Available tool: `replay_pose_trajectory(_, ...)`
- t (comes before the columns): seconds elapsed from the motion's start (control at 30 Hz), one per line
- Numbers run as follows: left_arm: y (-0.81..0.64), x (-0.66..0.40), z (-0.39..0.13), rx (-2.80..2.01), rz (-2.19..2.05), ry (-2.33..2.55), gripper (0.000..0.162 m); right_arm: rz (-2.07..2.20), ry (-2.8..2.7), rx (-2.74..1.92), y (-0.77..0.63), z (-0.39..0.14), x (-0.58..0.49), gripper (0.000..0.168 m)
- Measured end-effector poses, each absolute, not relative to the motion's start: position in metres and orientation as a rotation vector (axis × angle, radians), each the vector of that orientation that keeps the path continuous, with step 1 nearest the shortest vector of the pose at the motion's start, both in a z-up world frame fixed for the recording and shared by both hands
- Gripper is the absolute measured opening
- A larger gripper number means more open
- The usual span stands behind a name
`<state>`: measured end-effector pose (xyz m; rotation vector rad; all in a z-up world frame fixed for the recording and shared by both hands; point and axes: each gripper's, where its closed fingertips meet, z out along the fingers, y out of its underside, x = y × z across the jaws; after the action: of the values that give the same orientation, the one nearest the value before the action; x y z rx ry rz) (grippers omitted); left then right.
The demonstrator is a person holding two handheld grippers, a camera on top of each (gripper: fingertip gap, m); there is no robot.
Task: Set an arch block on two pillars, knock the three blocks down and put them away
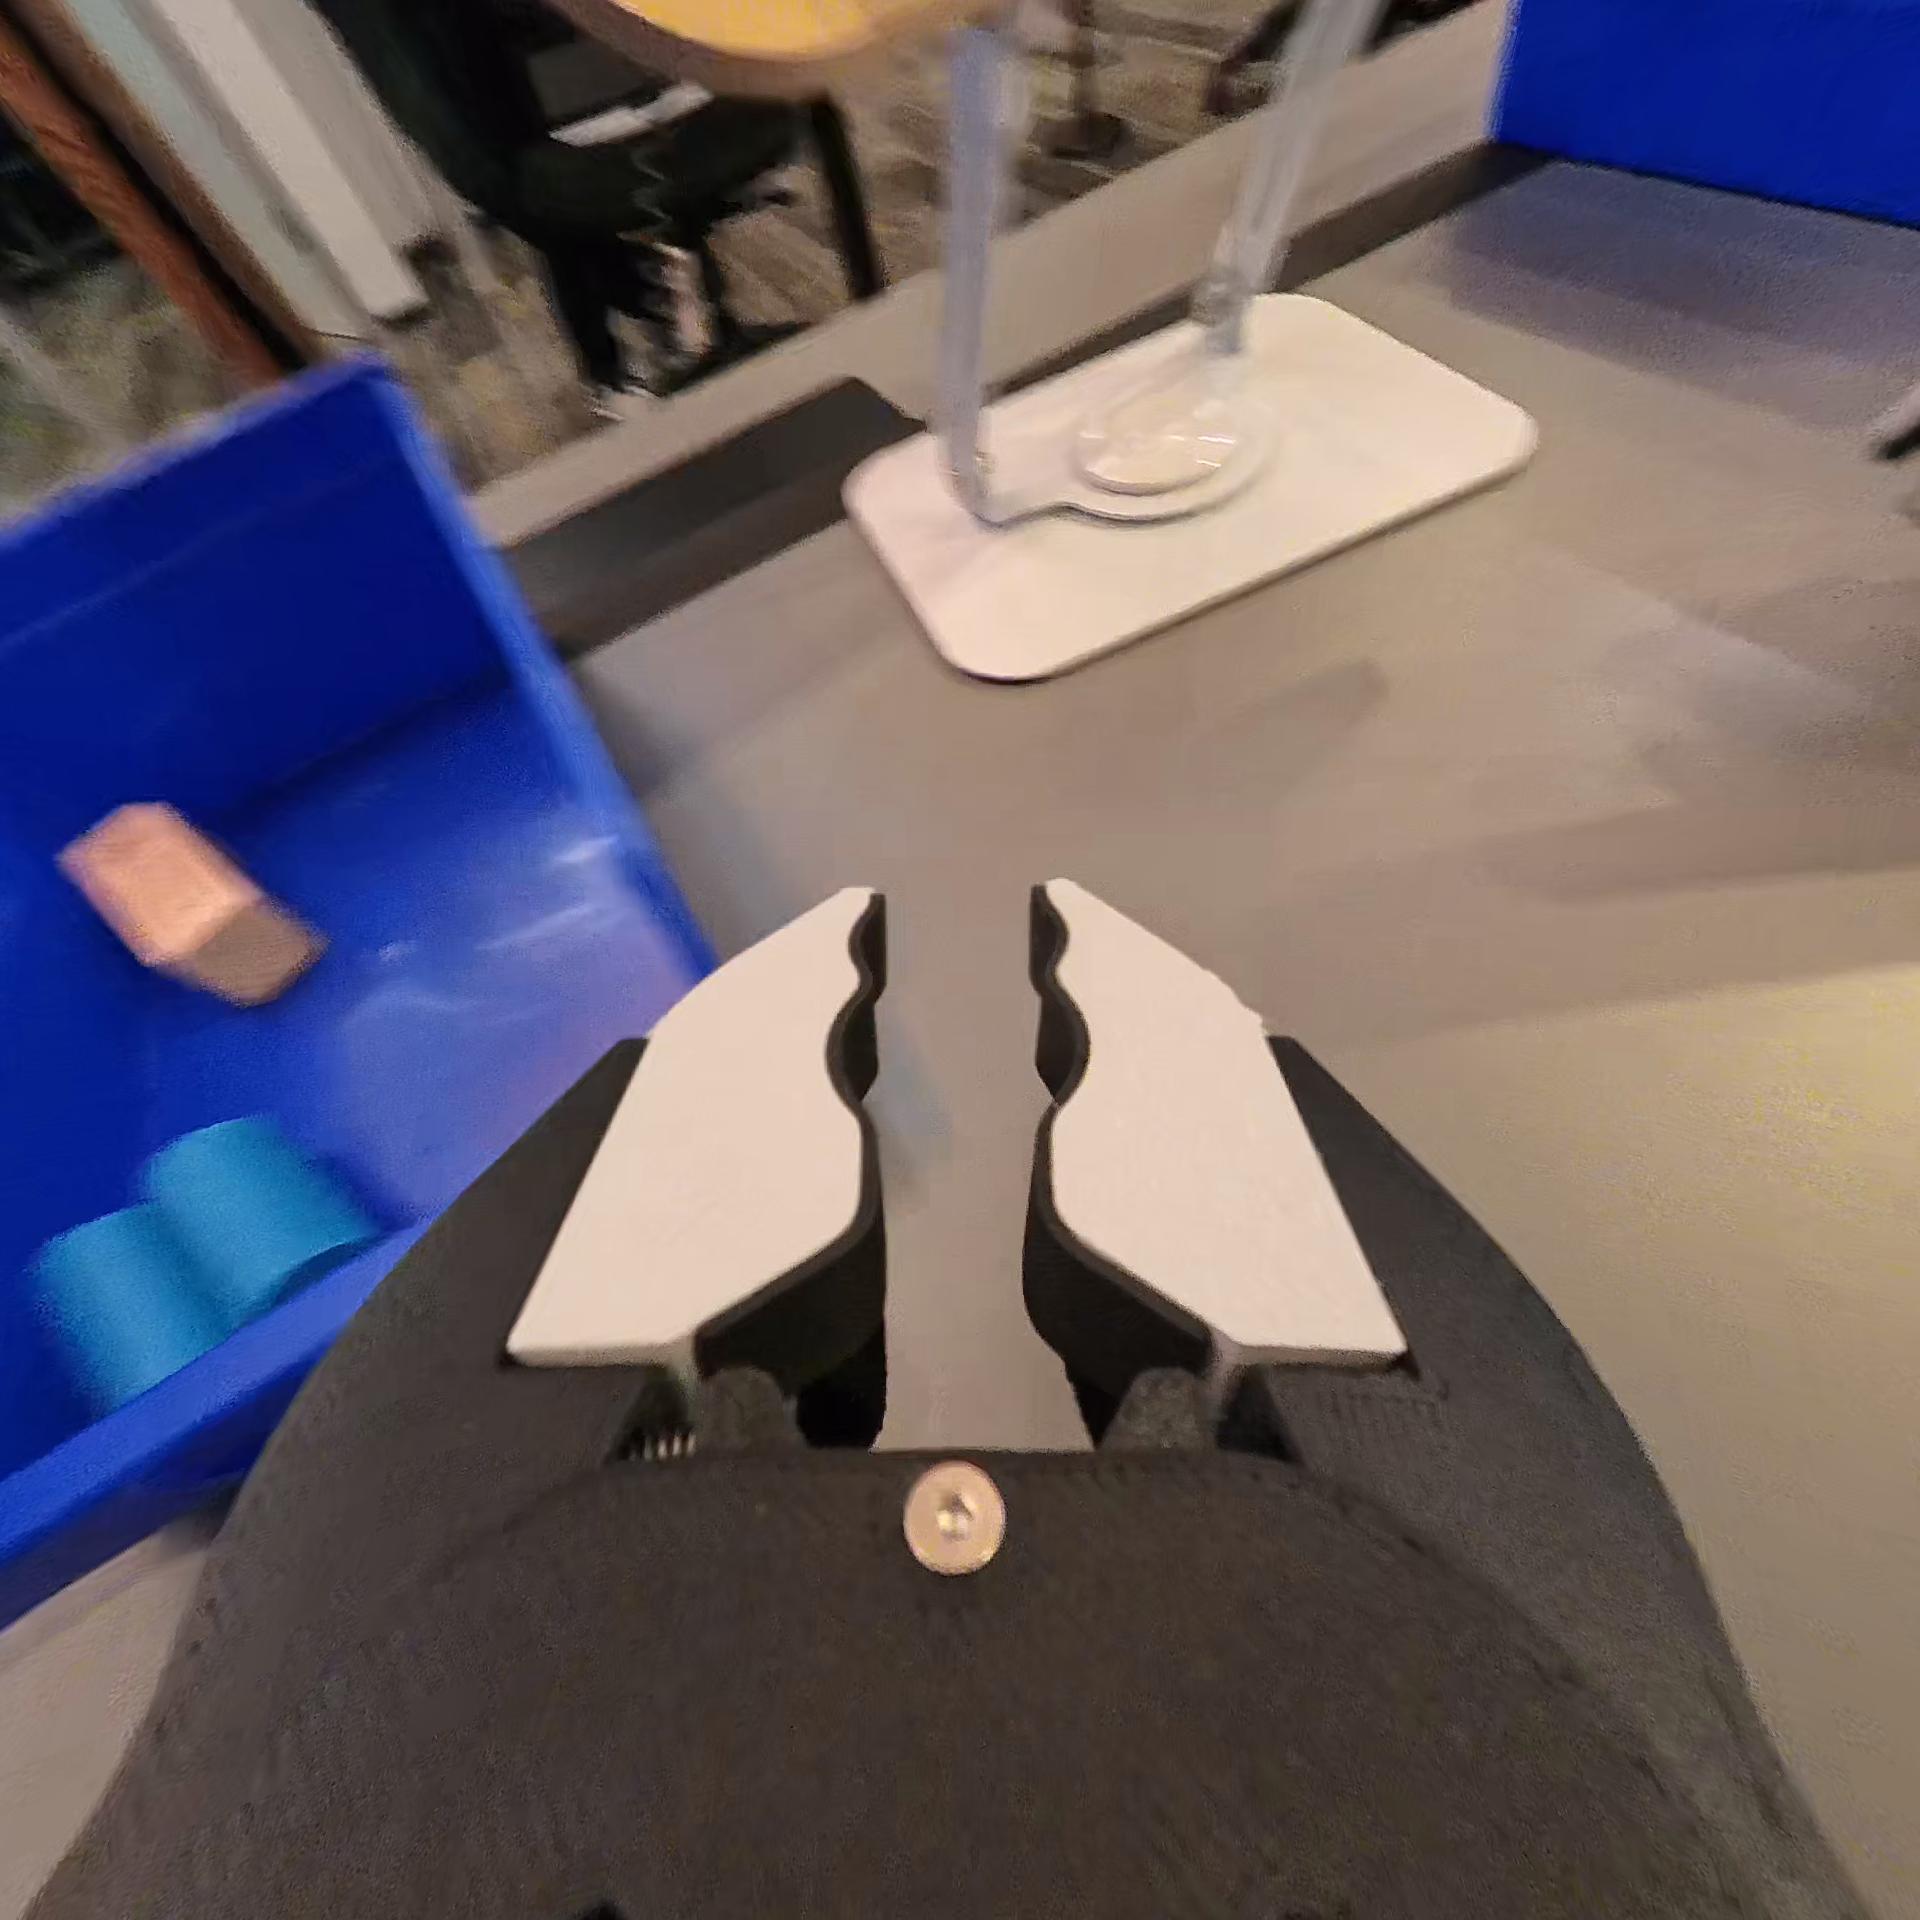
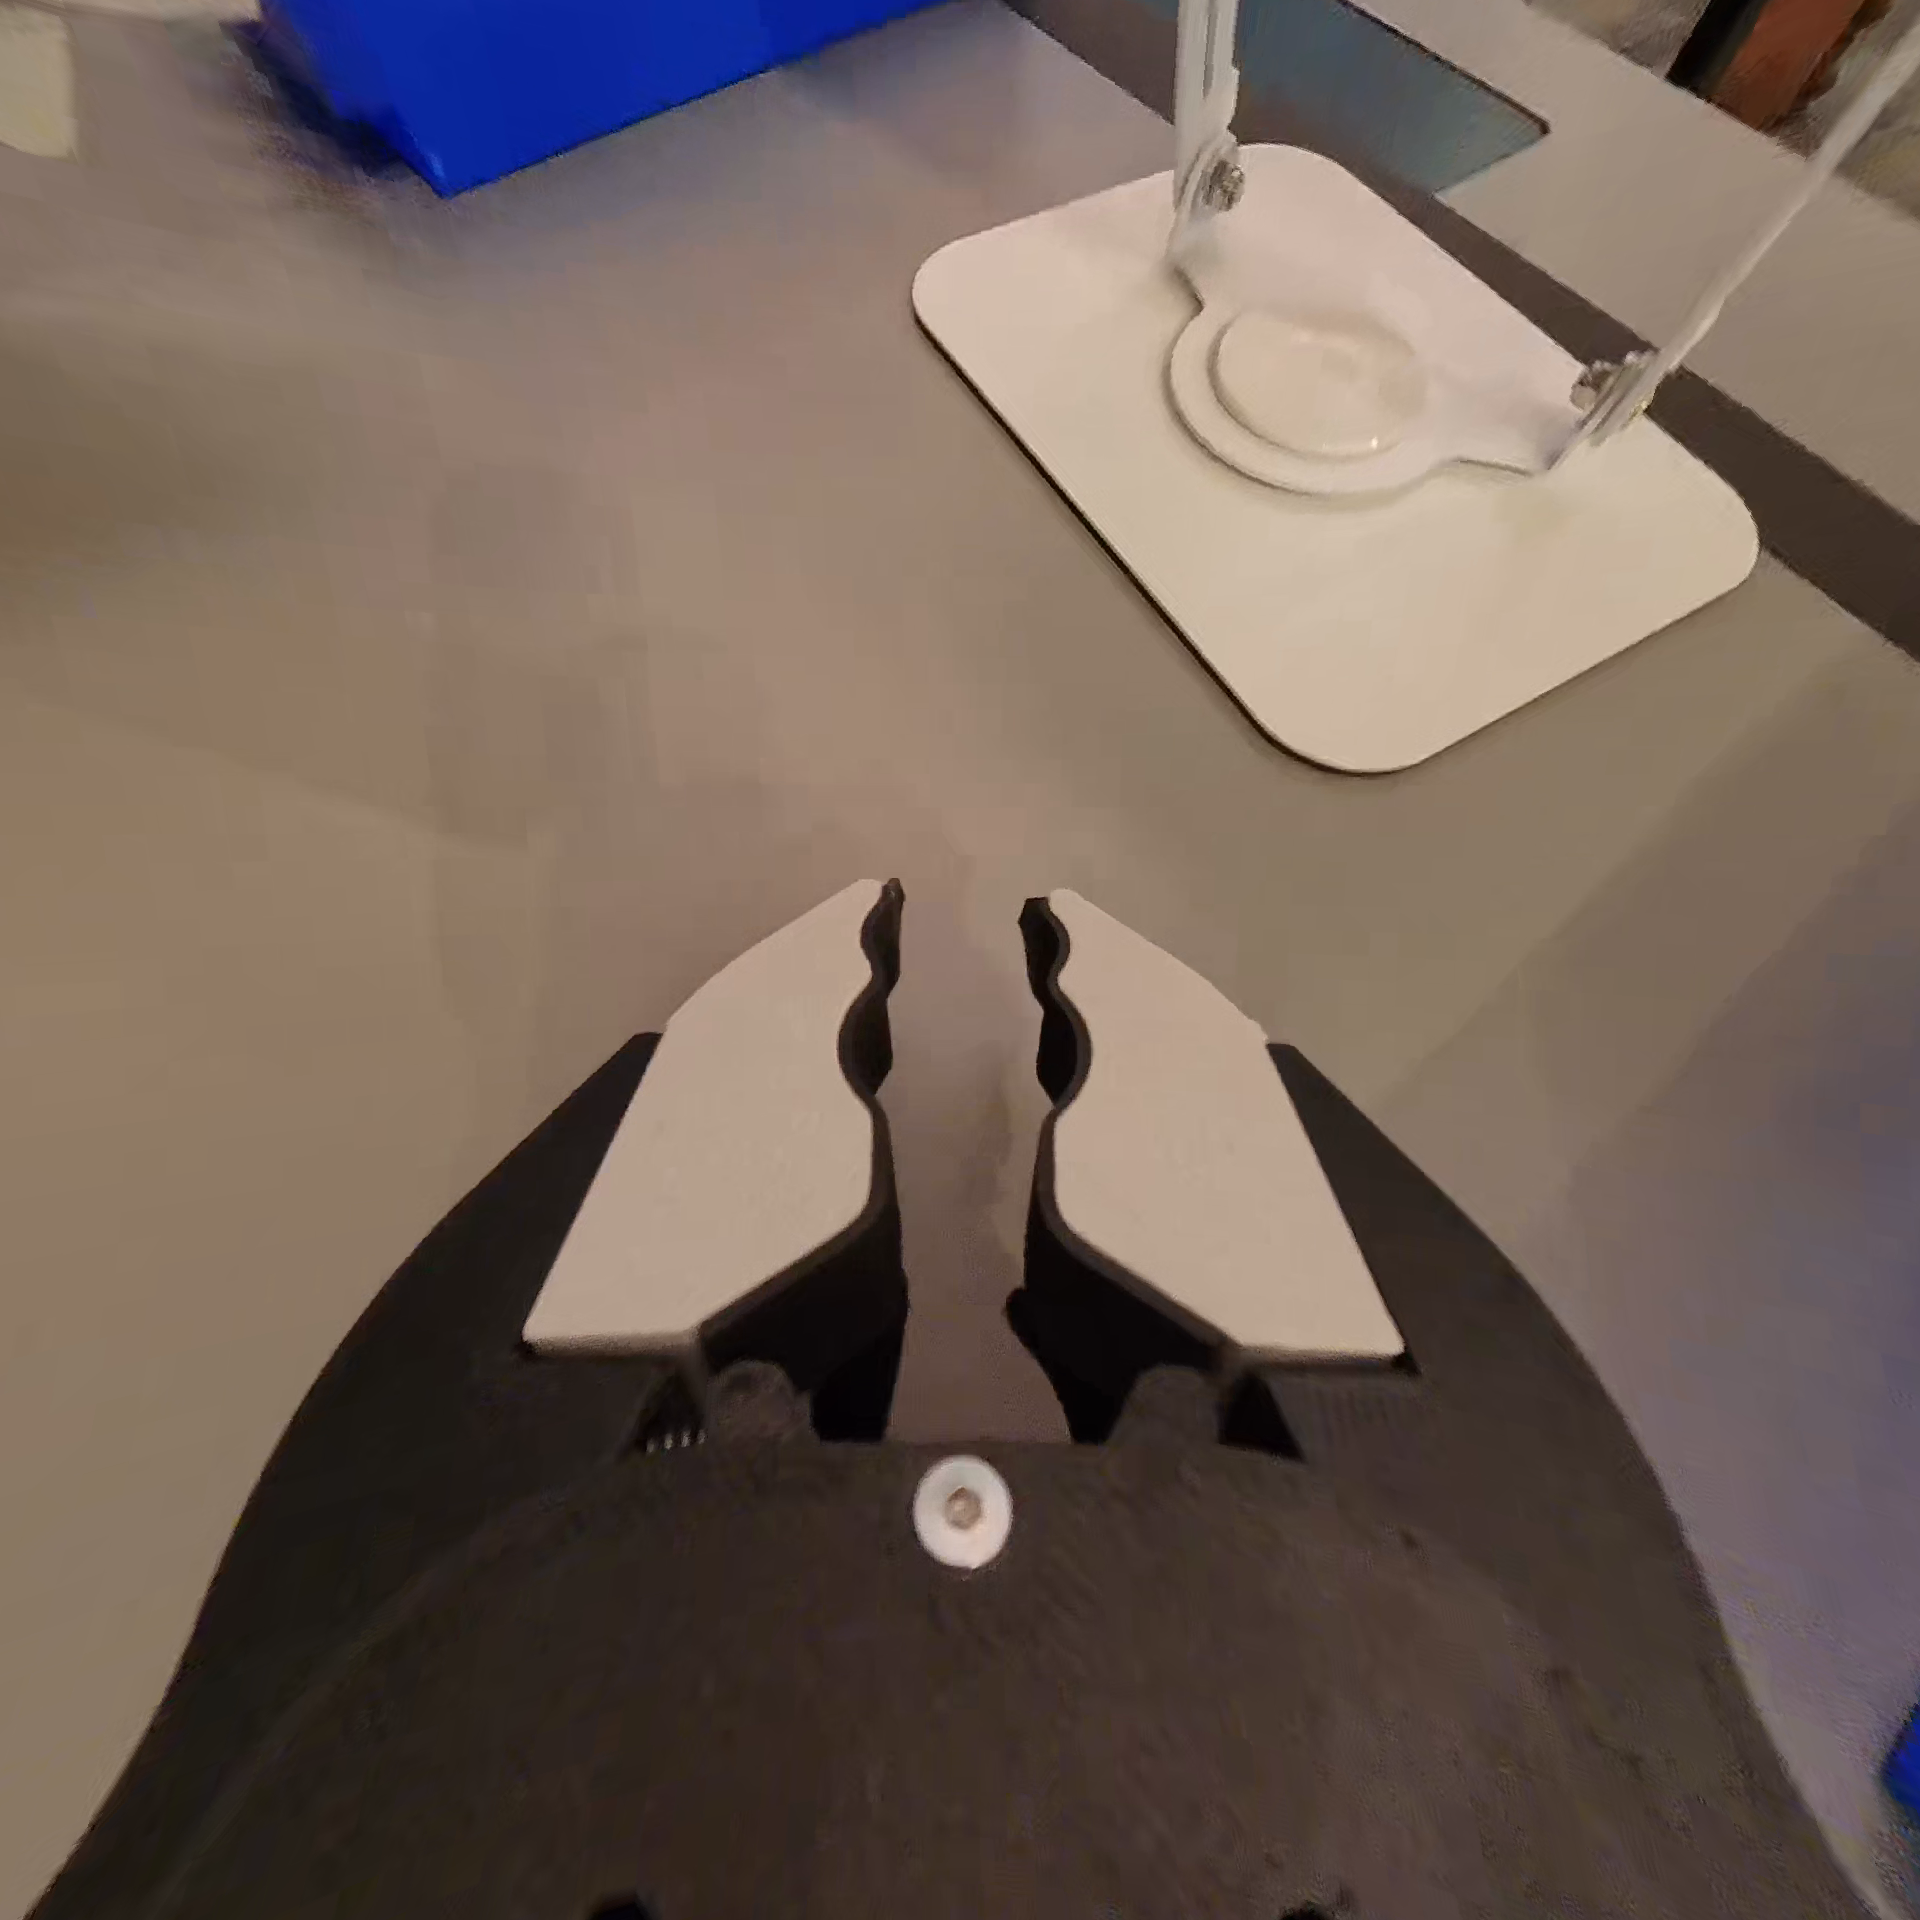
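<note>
Blocks lie in blue bin [image 1: 312, 644]: pink block [image 1: 192, 899], teal arch [image 1: 197, 1252]. Left gripper [image 1: 957, 904] and right gripper [image 2: 959, 904] hover over grey table [image 2: 520, 727], both slightly open, empty.

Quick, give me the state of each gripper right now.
Left gripper: open, holding nothing, over the grey table beside the blue bin.
Right gripper: open, holding nothing, over bare table.

Lab or office; grey worktable [image 2: 520, 623]; blue bins [image 1: 260, 623]
</note>
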<state>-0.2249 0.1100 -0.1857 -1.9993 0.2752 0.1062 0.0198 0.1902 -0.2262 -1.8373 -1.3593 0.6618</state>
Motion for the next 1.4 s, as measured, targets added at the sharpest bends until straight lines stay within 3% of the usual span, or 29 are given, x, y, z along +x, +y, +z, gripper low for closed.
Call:
replay_pose_trajectory(0.13,0.096,-0.302,-0.137,-1.959,0.34,0.088,0.032,0.605,-1.346,-1.831,0.203,-0.225,0.031,0.024)
replay_pose_trajectory(0.3,0.12,-0.369,-0.169,-2.264,0.115,-0.122,0.038,0.623,-1.387,-1.864,0.198,-0.238,0.029,0.029)
replay_pose_trajectory(0.37,0.118,-0.385,-0.196,-2.465,-0.022,-0.257,0.064,0.573,-1.425,-1.856,0.199,-0.243,0.03,0.033)
replay_pose_trajectory(0.43,0.12,-0.401,-0.208,-2.537,0.019,-0.309,0.048,0.553,-1.443,-1.851,0.199,-0.245,0.031,0.034)
replay_pose_trajectory(0.5,0.113,-0.407,-0.228,-2.683,0.015,-0.366,0.059,0.553,-1.444,-1.855,0.199,-0.246,0.031,0.034)
replay_pose_trajectory(0.57,0.109,-0.409,-0.239,-2.768,0.05,-0.365,0.059,0.548,-1.449,-1.857,0.199,-0.246,0.031,0.035)
replay_pose_trajectory(0.87,0.116,-0.405,-0.25,-2.894,-0.055,-0.402,0.047,0.544,-1.465,-1.86,0.198,-0.248,0.031,0.036)
replay_pose_trajectory(0.93,0.115,-0.409,-0.257,-2.953,-0.009,-0.376,0.035,0.545,-1.47,-1.853,0.197,-0.247,0.031,0.036)
replay_pose_trajectory(1.07,0.12,-0.407,-0.261,-2.99,0.082,-0.23,0.035,0.546,-1.468,-1.854,0.197,-0.247,0.031,0.036)
replay_pose_trajectory(1.2,0.135,-0.397,-0.231,-2.758,0.111,-0.112,0.035,0.564,-1.443,-1.836,0.2,-0.239,0.033,0.036)
replay_pose_trajectory(1.4,0.128,-0.3,-0.124,-2.11,0.105,0.235,0.034,0.804,-1.333,-1.706,0.182,-0.181,0.021,0.042)
